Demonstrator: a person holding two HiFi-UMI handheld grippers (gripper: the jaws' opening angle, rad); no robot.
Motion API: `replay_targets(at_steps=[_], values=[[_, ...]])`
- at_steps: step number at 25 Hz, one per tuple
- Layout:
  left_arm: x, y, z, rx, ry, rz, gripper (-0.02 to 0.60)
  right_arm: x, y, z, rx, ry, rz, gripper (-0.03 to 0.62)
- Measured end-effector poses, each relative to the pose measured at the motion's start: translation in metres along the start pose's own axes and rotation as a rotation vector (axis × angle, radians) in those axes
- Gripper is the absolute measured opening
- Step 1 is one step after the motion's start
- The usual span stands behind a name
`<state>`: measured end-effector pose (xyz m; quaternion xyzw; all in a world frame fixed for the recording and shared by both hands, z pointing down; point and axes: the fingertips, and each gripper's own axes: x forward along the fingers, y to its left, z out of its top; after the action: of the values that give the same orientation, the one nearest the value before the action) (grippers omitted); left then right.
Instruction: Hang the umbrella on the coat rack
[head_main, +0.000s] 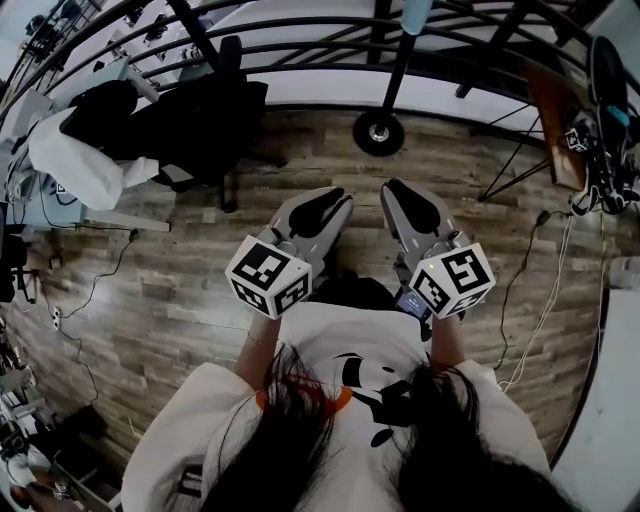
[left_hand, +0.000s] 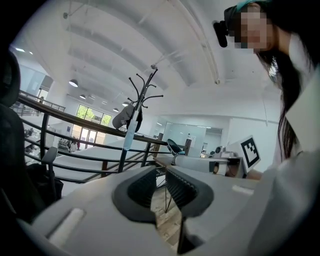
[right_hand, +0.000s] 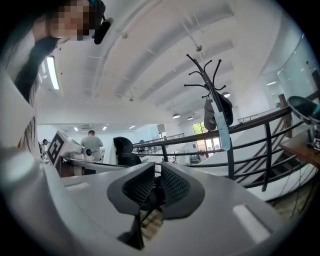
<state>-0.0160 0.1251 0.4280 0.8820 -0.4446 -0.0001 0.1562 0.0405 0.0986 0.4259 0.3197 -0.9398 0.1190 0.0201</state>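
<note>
While both grippers are being held low and close to the person's body, nothing is being gripped. The left gripper (left_hand: 160, 179) is being kept with its jaws only narrowly apart, bare wooden floor showing through the gap. The right gripper (right_hand: 156, 182) is being kept with its jaws drawn together on nothing.

Well beyond and above both pairs of jaws, a slim pale-blue item, judged to be the folded umbrella (right_hand: 223, 131), is being carried by the coat rack (left_hand: 143, 95). It is hanging down along the pole, just beside a dark item (right_hand: 225, 111) on a neighbouring hook. The task is therefore being judged as essentially done.

Risk is being seen mainly in any further reach. If the jaws are being pushed forward towards the hooks, the umbrella could be nudged off, or the dark item dislodged with it. How securely its loop is being held cannot be told from here. The rack is standing just beside the railing (left_hand: 75, 126), so a knocked umbrella could be lost beyond it. Loose cables (head_main: 540, 305) are lying on the floor to the right of the right jaws and could be caught underfoot.
</note>
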Motion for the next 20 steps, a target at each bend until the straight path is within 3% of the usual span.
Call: replay_targets(at_steps=[13,20], values=[[-0.054,0.0,-0.01,0.003,-0.013,0.097,0.048,0.009,0.053,-0.017,-0.041,0.057,0.113,0.052],[-0.065,0.004,-0.009,-0.002,-0.026,0.136,0.048,0.014,0.057,-0.02,-0.046,0.07,0.139,0.051]])
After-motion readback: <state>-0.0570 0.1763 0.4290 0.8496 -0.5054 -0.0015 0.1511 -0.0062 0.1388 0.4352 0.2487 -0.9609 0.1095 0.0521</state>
